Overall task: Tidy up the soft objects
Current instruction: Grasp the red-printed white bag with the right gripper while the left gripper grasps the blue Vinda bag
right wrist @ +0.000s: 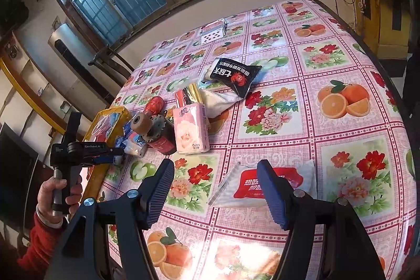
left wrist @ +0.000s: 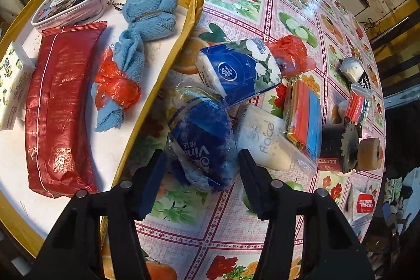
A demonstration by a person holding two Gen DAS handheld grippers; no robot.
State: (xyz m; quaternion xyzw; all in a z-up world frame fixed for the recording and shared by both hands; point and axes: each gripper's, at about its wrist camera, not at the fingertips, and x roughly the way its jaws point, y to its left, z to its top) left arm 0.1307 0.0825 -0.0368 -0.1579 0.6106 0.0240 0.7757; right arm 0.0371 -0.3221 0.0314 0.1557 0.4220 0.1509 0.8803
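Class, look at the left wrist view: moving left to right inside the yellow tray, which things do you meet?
White patterned pack at the tray's left edge → long red packet → blue cloth tied with red plastic → the tray's right wall. The clear pouch at the back overlaps these, so it is left out.

pink fruit-and-flower tablecloth (right wrist: 275,85), yellow-rimmed tray (left wrist: 181,46), light blue towel (left wrist: 147,15), glossy red packet (left wrist: 60,101)

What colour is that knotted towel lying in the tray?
Light blue. The towel shows best in the left wrist view, inside the yellow-rimmed tray.
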